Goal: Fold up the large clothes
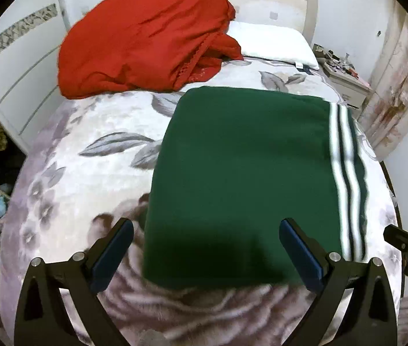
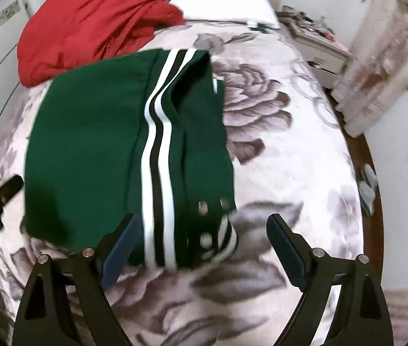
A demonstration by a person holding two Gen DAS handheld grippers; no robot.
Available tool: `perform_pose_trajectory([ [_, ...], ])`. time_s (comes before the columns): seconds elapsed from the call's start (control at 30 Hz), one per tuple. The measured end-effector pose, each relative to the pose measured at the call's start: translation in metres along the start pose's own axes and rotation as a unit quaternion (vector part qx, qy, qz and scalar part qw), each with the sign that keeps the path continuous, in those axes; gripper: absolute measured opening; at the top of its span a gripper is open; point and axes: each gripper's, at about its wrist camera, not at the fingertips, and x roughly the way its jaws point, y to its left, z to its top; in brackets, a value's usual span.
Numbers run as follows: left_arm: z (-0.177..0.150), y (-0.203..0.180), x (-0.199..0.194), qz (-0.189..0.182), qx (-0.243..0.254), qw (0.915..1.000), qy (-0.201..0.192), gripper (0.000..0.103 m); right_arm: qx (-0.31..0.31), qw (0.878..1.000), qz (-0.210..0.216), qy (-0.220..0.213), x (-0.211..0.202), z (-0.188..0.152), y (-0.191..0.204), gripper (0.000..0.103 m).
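Bed [image 1: 94,132]: green garment [image 1: 232,173], red cloth [image 1: 140,40], pillow [image 1: 273,43].

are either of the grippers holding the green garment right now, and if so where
Nothing is held. The left gripper and right gripper both stand open above the folded green garment, which lies flat on the bed.

- Our left gripper [image 1: 207,248] points steeply down, its 2 fingers spread wide with nothing between the blue pads [image 1: 300,255].
- Our right gripper [image 2: 202,245] points down more steeply, its jaws also standing wide and gripping nothing.
- Neither gripper's pads press on anything; both hang above the bed's near edge.
- In the left wrist view, the right gripper's black body shows at the right border.
- In the right wrist view, the left gripper's dark fingers [image 2: 7,191] show at the left border.
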Motion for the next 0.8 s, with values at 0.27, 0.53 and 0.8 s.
perform_pose_trajectory([
  [0.27,-0.027,-0.029,-0.107,0.0,-0.015,0.9995,-0.027,0.103,0.014,0.998,-0.036,-0.047,-0.129,-0.064,0.013,0.091],
  [0.53,-0.056,-0.051,-0.246,0.002,-0.011,0.997,-0.077,0.103,0.01,0.994,-0.035,-0.101,-0.292,-0.127,-0.007,0.091],
  [0.8,-0.081,-0.056,-0.356,0.013,-0.012,0.994,-0.108,0.103,0.002,0.988,-0.023,-0.156,-0.429,-0.184,-0.022,0.091],
])
